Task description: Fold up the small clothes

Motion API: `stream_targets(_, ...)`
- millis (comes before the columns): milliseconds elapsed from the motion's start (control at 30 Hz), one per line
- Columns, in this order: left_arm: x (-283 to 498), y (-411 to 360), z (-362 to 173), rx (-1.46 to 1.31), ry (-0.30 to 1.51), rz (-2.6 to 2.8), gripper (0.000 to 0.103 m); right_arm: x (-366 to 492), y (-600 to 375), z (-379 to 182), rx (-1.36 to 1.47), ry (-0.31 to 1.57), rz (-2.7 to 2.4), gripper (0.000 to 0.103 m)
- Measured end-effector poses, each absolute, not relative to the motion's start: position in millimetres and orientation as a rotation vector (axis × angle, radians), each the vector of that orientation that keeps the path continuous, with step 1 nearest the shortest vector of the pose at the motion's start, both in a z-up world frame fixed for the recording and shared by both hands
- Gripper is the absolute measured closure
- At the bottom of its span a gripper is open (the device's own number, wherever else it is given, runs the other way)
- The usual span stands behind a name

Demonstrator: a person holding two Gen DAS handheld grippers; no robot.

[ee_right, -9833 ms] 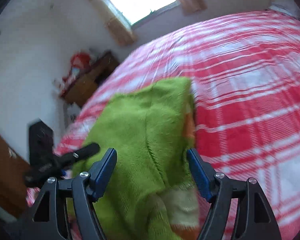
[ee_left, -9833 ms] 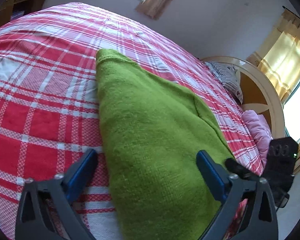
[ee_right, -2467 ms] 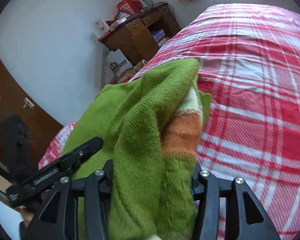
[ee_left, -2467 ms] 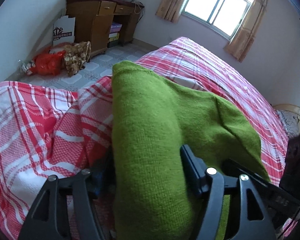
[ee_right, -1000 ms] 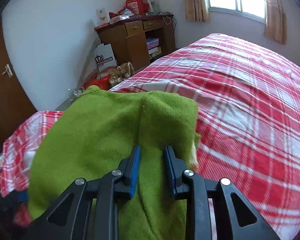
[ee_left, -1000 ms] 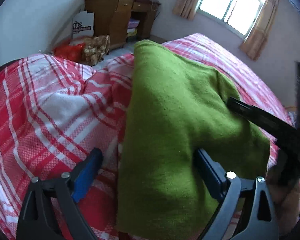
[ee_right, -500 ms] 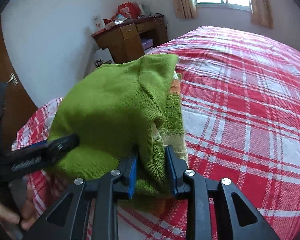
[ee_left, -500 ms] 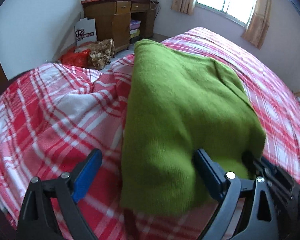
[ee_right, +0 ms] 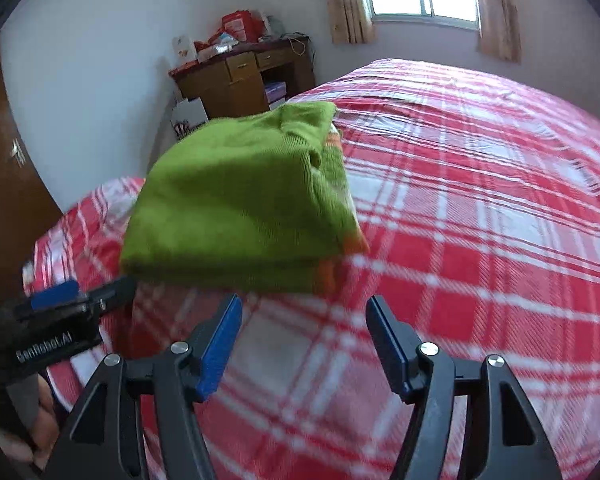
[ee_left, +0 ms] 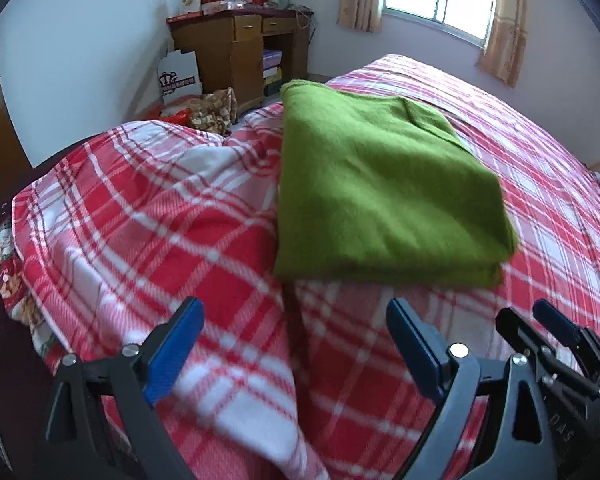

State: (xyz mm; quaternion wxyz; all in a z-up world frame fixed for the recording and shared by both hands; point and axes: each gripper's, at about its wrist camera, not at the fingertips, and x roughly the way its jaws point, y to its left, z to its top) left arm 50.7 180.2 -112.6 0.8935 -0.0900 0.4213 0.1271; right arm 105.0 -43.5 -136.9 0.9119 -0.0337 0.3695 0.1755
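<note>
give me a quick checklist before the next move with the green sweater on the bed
1. Left gripper empty, jaws open: ok.
2. Right gripper empty, jaws open: ok.
3. Green knitted sweater folded into a compact stack, lying on the red and white plaid bedspread: ok.
4. Both grippers apart from the sweater: ok.
5. Fold edges tidy: not ok, an orange striped layer pokes out at one corner.
6. Another garment waiting to be folded: cannot tell, none shows on the visible bed.
</note>
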Motion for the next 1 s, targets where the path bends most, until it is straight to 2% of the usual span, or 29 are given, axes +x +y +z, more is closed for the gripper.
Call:
stream_targets(167,37,168,-128,-0.151,0.92,0.258,0.008,80,-49,-135,-0.158,0.766,0.296,0.037)
stream_targets(400,15,152,-111,-0.062,0.896,0.256,0.009,56,-61,-119,-0.168,0.796,0.265,0.037)
stream_targets(700,-25,122,-33,0.02,0.682,0.191,0.007,11,-68,-56,-0.122,0.727,0.305,0.037)
stream_targets(800,-43,124,-4,0.036,0.561,0.205,0.0,-4,-74,-27,-0.07,0.664,0.319,0.035)
stream_targets(900,-59,130,21,0.02,0.472,0.205,0.0,-19,-77,2,-0.03,0.583,0.319,0.028)
stream_targets(1000,-70,133,38,0.029,0.408,0.229,0.0,-38,-77,30,-0.007,0.469,0.317,0.027)
